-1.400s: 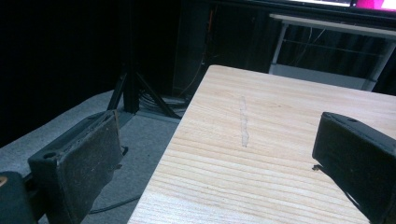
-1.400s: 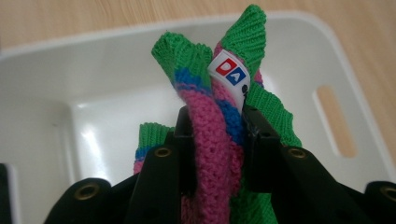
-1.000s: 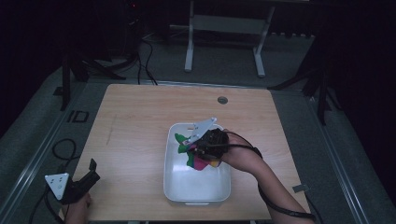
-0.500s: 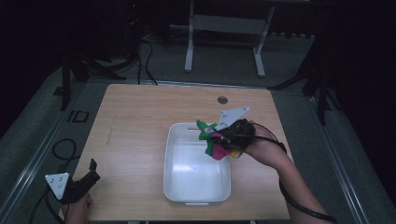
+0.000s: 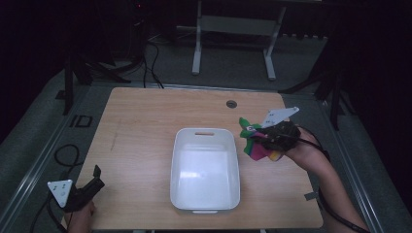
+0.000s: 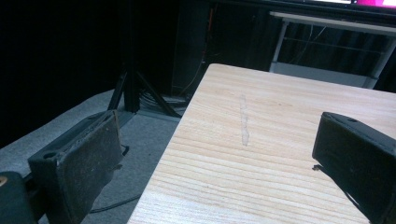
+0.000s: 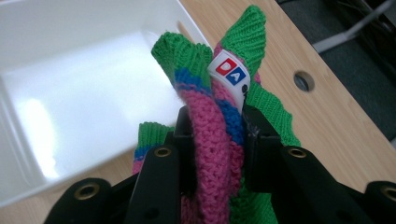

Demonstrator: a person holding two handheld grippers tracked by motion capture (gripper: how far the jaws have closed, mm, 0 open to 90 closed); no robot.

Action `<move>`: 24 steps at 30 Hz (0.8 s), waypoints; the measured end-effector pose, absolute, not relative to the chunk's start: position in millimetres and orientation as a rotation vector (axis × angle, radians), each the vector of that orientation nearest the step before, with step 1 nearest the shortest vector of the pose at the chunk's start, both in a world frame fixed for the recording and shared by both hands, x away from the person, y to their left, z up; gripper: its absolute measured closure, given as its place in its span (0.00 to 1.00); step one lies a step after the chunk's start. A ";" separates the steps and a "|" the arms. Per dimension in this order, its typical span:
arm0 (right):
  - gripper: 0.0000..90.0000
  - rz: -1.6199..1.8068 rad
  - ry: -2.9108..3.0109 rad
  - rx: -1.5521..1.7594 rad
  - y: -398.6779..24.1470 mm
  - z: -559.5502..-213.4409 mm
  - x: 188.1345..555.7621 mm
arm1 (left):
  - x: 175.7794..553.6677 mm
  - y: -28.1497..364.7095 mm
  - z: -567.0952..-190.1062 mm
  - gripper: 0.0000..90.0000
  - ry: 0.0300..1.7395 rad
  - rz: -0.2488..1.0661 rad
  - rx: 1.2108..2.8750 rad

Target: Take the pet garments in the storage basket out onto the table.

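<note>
The right gripper (image 7: 217,140) jaws clench a bunched knitted sock (image 7: 210,126), pink with blue stripes, green cuffs and a white label.

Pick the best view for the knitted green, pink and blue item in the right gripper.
Right gripper view: the knitted green, pink and blue item is close up, clamped between the jaws, label readable. High view shows it small, right of the white plastic bin.

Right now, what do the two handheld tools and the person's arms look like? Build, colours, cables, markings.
Both are black two-jaw units. The left tool carries a grey three-cornered plate with dark dots; its jaws are blocky flat black pads, scuffed at the edges. The right tool has a matching pale plate, black linkage arms with brass-ringed holes, and a black cable trailing along the forearm. No sleeves show on the forearms.
</note>
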State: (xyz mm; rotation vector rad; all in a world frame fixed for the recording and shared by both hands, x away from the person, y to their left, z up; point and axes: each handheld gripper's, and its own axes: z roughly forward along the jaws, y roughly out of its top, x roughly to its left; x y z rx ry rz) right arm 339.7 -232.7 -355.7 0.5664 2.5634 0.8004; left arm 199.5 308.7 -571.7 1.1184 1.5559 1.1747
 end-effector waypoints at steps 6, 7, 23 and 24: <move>0.79 0.782 2.529 0.654 -253.1 -369.3 351.4 | 199.6 308.4 -571.7 0.02 1.555 1.176 1.119; 0.79 0.778 2.526 0.666 -255.1 -373.0 354.0 | 199.6 308.4 -571.7 0.02 1.555 1.176 1.119; 0.78 0.727 2.483 0.840 -263.3 -448.9 399.1 | 199.7 308.4 -571.7 0.02 1.556 1.176 1.119; 0.78 0.722 2.483 0.850 -262.7 -454.0 401.5 | 199.7 308.4 -571.6 0.02 1.555 1.176 1.122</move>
